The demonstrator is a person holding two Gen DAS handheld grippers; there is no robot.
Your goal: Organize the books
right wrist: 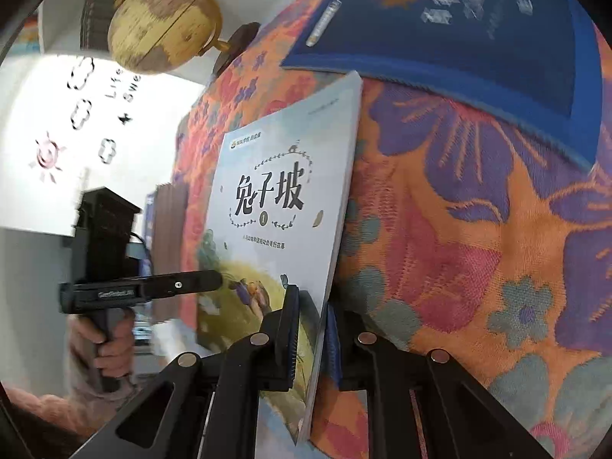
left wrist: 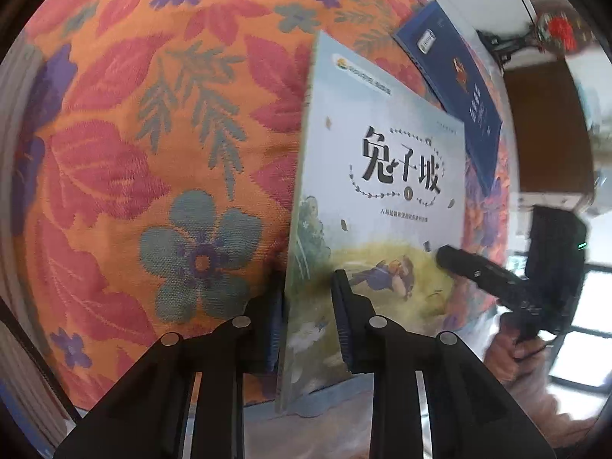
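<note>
A pale picture book with Chinese title lettering is held edge-on above the floral cloth. My left gripper is shut on its lower edge, one finger on each face. My right gripper is shut on the same book at the opposite edge. Each gripper shows in the other's view: the right one touching the cover, the left one likewise. A dark blue book lies flat on the cloth behind, also in the right wrist view.
An orange floral cloth covers the surface under the books. A yellowish globe stands by a white wall with stickers. A row of upright books stands at the cloth's far side. A brown wooden panel is at the right.
</note>
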